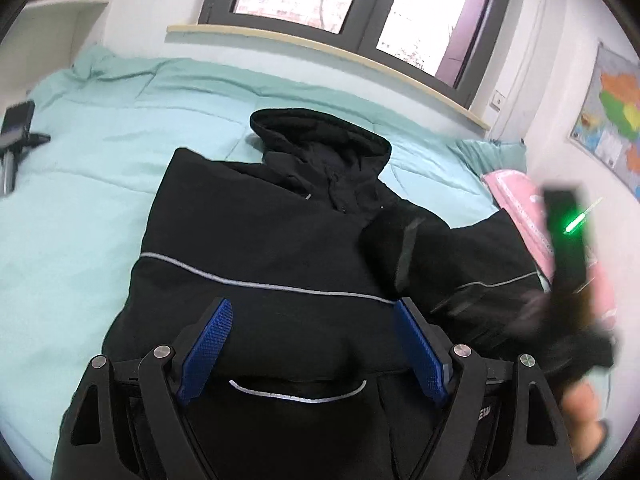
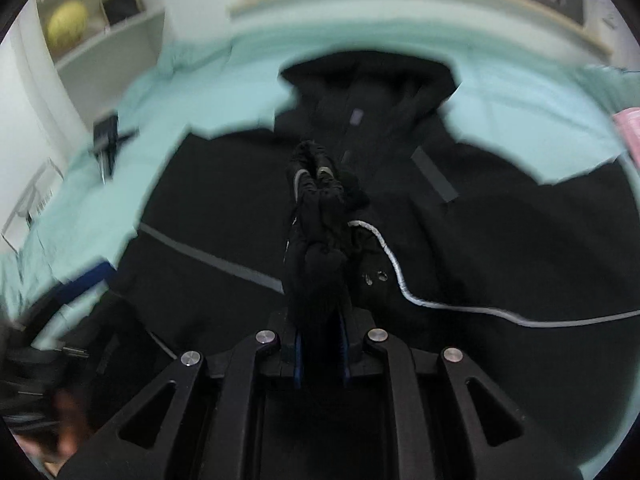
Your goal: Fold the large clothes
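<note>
Left gripper [image 1: 313,350]: held low over the black hooded jacket [image 1: 256,240], blue pads [image 1: 208,350] spread wide, nothing between them. The jacket is laid flat on the mint-green bedspread [image 1: 80,200] ahead of the fingers, hood farthest away, grey piping running across just past the tips.

Right gripper [image 2: 320,308]: seen raised and blurred at the right of the left view; in its own view its fingers are pressed onto a bunched fold of the jacket, fabric drawn up between them.
</note>
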`<act>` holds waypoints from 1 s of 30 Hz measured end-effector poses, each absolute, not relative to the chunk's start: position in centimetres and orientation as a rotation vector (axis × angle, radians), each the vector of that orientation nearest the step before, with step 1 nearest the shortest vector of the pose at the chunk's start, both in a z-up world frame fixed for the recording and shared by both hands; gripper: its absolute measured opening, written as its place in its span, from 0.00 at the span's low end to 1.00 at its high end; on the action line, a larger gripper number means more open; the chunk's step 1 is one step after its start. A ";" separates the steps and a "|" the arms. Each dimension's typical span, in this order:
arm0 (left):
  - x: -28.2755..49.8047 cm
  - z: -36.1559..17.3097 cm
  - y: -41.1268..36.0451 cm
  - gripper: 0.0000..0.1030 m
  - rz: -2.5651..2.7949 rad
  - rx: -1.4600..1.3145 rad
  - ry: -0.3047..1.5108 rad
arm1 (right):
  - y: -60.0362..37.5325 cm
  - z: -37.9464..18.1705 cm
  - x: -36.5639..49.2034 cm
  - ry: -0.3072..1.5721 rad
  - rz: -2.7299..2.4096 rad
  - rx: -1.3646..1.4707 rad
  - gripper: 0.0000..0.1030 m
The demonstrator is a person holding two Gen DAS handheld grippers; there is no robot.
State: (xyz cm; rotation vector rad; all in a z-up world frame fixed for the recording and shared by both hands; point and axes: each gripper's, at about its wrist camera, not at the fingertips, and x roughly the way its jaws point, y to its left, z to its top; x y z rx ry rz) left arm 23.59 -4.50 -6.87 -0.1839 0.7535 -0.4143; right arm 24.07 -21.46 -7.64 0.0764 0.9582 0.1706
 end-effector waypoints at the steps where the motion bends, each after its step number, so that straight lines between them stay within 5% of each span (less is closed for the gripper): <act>1: 24.0 -7.2 -4.4 0.81 -0.404 -0.186 0.768 | -20.9 -8.7 24.4 0.973 0.167 0.064 0.21; 6: 25.1 -8.5 -3.7 0.81 -0.396 -0.235 0.833 | -19.3 -10.5 24.0 0.955 0.200 0.018 0.41; 22: 30.2 -9.1 -12.2 0.80 -0.507 -0.150 1.022 | -33.9 -1.5 15.0 0.784 0.017 0.208 0.43; 23: 30.7 -9.7 -12.9 0.75 -0.507 -0.150 1.038 | -35.2 -1.7 14.6 0.793 -0.007 0.226 0.43; 25: 31.4 -10.7 -13.6 0.29 -0.513 -0.159 1.065 | -36.7 -2.0 14.0 0.801 -0.035 0.240 0.44; 30: 31.2 -9.1 -13.4 0.22 -0.543 -0.180 0.986 | -38.8 -1.7 12.9 0.787 -0.090 0.224 0.44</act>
